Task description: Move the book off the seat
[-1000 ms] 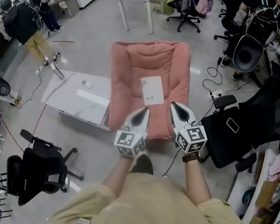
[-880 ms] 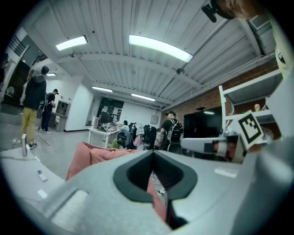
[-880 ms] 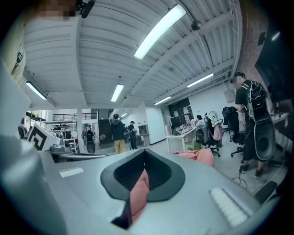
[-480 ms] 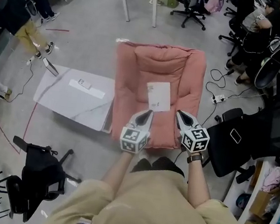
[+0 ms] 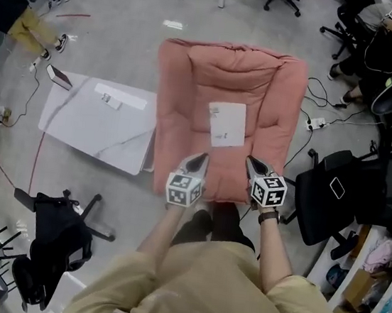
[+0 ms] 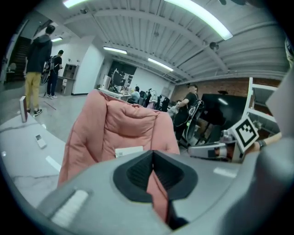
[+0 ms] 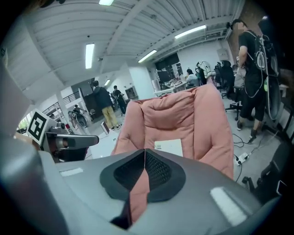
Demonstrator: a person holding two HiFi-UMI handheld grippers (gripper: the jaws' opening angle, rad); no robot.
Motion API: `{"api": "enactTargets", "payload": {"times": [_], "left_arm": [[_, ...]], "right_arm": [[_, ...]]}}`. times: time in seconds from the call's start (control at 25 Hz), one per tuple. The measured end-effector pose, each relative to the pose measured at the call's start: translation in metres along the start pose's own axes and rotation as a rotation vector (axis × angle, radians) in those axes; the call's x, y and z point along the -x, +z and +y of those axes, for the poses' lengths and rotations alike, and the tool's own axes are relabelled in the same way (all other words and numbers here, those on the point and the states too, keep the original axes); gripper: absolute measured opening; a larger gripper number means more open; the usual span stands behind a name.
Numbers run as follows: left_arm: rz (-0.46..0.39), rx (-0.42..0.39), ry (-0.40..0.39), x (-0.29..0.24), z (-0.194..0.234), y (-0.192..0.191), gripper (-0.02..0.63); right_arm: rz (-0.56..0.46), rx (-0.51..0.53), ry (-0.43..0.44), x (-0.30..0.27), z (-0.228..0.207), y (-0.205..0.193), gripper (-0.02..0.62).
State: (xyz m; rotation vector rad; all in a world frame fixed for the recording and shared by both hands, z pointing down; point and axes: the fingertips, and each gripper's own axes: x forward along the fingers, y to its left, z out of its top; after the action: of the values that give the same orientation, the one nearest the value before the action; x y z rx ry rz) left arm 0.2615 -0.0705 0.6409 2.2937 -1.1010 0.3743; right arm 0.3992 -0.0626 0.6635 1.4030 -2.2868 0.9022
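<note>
The book lies flat on the pink seat, a thin white volume near the middle of the cushion, in front of the padded back; nothing touches it. The left hand-held gripper hangs over the seat's front edge with its jaws pressed together and nothing between them; the right hand-held gripper hangs beside it over the same edge, its jaws likewise together and empty. Both point toward the seat's back and stop short of the book, which sits ahead of them and slightly nearer the right one. In each gripper view the dark pads meet at the tips, with the book in sight beyond them. A white tabletop stands just beside the seat on the person's left; a black office chair stands near on the right.
</note>
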Motion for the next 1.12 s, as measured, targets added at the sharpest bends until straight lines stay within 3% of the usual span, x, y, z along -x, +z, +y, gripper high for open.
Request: {"api": "enactTargets", "payload": {"times": [0.36, 0.64, 0.92, 1.12], "left_arm": [[0.146, 0.110, 0.051, -0.115, 0.074, -0.049, 0.029], [0.249, 0.213, 0.045, -0.192, 0.120, -0.099, 0.122], [0.330, 0.319, 0.011, -0.261, 0.160, -0.152, 0.190], [0.380, 0.341, 0.025, -0.289, 0.179, -0.186, 0.200]], "right_arm": [[0.134, -0.124, -0.035, -0.118, -0.089, -0.043, 0.106], [0.220, -0.172, -0.074, -0.195, -0.143, -0.093, 0.206], [0.325, -0.176, -0.123, -0.262, -0.191, -0.149, 0.238], [0.358, -0.186, -0.158, -0.290, -0.216, -0.175, 0.279]]}}
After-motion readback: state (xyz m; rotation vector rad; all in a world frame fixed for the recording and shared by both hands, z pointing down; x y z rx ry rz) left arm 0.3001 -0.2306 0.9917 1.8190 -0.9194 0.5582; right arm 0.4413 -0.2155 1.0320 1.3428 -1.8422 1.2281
